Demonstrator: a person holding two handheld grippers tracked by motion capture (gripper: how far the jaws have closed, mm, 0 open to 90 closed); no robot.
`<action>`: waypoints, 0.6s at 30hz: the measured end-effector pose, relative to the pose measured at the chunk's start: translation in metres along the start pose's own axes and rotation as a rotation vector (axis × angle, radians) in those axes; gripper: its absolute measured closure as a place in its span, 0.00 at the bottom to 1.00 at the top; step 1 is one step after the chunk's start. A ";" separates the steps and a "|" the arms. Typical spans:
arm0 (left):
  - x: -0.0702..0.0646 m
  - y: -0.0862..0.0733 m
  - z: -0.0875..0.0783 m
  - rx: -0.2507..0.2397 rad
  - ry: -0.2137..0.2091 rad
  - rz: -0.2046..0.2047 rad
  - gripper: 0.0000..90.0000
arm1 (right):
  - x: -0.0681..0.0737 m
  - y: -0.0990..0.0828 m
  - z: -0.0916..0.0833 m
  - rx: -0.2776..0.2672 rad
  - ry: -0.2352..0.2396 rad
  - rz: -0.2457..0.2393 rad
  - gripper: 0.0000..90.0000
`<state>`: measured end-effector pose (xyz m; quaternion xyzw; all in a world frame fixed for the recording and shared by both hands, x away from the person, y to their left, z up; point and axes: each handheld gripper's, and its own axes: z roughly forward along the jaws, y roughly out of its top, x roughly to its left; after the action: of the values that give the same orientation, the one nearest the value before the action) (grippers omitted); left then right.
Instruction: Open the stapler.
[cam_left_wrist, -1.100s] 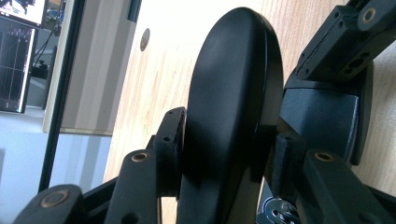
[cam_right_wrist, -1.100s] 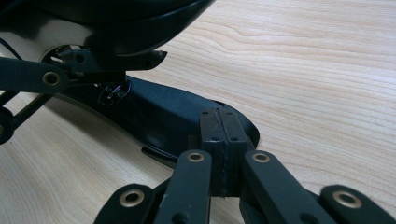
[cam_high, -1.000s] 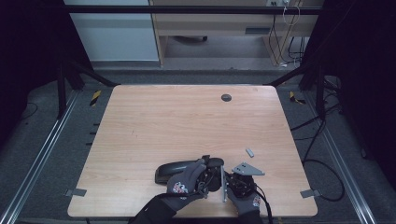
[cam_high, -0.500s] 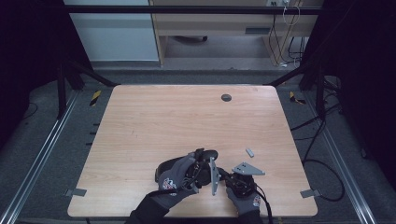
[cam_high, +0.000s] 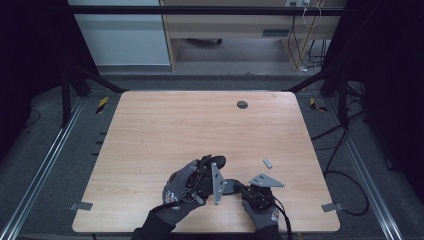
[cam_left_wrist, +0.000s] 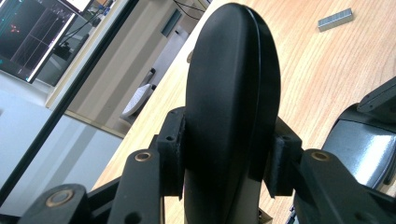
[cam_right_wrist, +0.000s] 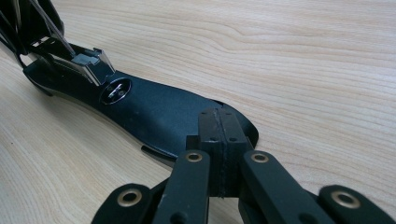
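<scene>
Left tool: high view, about 6 o'clock on the counter, in a gloved left hand; grey three-cornered plate stood on edge; jaws clamped from both sides on the stapler's black upper arm, pads pressed to its flanks in the left gripper view.

Right tool: just at 3 o'clock of the left tool in the high view, in a gloved right hand; jaws clenched together, pads meeting at a thin seam, tips resting over the rear end of the stapler base; whether anything sits pinched in the seam cannot be told.

Stapler, upper arm: raised steeply off the base, rounded black profile standing tall between the left tool's jaws.

Stapler, base: black, flat on the counter, near edge, about 6 o'clock; round metal anvil and open metal channel at the far end in the right gripper view.

Staple strip: small grey bar, loose on the wood, at 2 o'clock of the right tool, apart from the stapler; seen also in the left gripper view.

Counter: light wood, round dark grommet at 12 o'clock near the far edge.
</scene>
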<state>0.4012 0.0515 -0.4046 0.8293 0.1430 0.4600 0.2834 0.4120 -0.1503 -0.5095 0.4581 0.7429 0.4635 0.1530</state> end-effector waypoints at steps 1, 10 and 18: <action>0.001 -0.001 -0.002 -0.002 0.006 -0.005 0.64 | 0.000 0.000 0.000 -0.001 -0.001 -0.002 1.00; 0.009 -0.006 -0.009 -0.029 0.032 -0.053 0.64 | 0.000 0.000 0.000 0.003 0.000 -0.005 1.00; 0.019 -0.013 -0.019 -0.045 0.058 -0.116 0.65 | 0.001 0.000 0.000 0.004 0.002 -0.017 1.00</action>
<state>0.3957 0.0780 -0.3913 0.7994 0.1885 0.4697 0.3238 0.4118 -0.1494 -0.5093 0.4518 0.7479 0.4610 0.1551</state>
